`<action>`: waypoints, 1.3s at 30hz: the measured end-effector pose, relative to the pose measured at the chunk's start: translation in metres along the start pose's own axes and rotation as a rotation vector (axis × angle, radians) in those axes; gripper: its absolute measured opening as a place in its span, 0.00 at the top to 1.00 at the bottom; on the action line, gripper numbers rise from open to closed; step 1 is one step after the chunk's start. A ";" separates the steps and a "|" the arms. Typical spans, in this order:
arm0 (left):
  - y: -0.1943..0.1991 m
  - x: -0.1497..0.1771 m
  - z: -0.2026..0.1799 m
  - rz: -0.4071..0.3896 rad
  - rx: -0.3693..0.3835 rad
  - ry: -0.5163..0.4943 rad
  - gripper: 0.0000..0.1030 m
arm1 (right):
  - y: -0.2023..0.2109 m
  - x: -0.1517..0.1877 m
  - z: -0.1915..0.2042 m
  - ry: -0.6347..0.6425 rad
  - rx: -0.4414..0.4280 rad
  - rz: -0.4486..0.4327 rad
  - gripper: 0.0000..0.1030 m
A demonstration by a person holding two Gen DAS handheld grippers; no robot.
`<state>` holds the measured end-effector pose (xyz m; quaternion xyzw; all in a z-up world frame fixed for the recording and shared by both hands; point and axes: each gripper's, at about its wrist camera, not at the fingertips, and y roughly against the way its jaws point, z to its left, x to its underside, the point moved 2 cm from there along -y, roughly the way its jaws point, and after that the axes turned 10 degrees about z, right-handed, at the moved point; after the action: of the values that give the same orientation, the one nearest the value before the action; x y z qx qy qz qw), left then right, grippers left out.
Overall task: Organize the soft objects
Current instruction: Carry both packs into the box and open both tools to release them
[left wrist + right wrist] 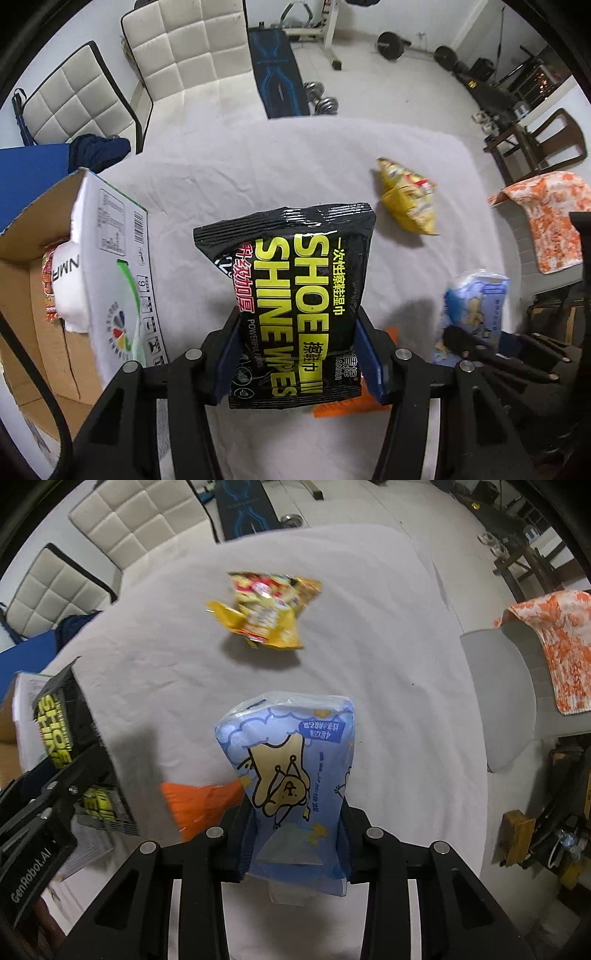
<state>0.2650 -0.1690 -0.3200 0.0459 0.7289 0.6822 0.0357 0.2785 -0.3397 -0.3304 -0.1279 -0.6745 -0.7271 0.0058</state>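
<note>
Left claw [299, 354] grasping black "SHOE SHINE WIPES" pack [295, 295], right claw [297, 834] grasping blue tissue pack [291, 775]

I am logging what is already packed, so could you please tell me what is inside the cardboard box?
Inside the cardboard box, a white cloth item with dark lettering lies over a red-orange printed packet. The box wall and cloth hide the rest of the interior.
</note>
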 end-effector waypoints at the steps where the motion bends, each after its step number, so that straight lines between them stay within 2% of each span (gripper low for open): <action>1: 0.008 0.003 0.000 -0.006 0.009 -0.001 0.48 | 0.008 0.005 0.005 0.009 -0.007 -0.013 0.63; 7: 0.053 0.010 0.011 -0.060 0.068 -0.003 0.48 | 0.046 0.032 0.030 0.066 -0.043 -0.073 0.63; 12: 0.076 0.018 0.041 -0.086 0.114 0.023 0.48 | 0.070 0.061 0.063 0.129 -0.089 -0.111 0.63; 14: 0.084 0.021 0.064 -0.089 0.129 0.040 0.48 | 0.075 0.061 0.089 0.151 -0.107 -0.113 0.63; 20: 0.109 0.041 0.148 -0.095 0.135 0.116 0.48 | 0.080 0.094 0.183 0.274 -0.170 -0.085 0.63; 24: 0.120 0.056 0.215 -0.095 0.101 0.174 0.48 | 0.073 0.107 0.237 0.336 -0.188 -0.058 0.63; 27: 0.119 0.062 0.258 -0.089 0.055 0.210 0.48 | 0.063 0.115 0.276 0.365 -0.171 -0.045 0.63; 31: 0.102 0.061 0.305 -0.046 0.033 0.251 0.48 | 0.035 0.111 0.305 0.363 -0.161 0.000 0.63; 39: 0.050 0.038 0.368 0.045 0.024 0.278 0.48 | -0.022 0.091 0.328 0.316 -0.118 0.082 0.63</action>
<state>0.2705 0.2037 -0.2938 -0.0323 0.7335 0.6740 -0.0813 0.2446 -0.0010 -0.3159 -0.0393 -0.6155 -0.7757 0.1340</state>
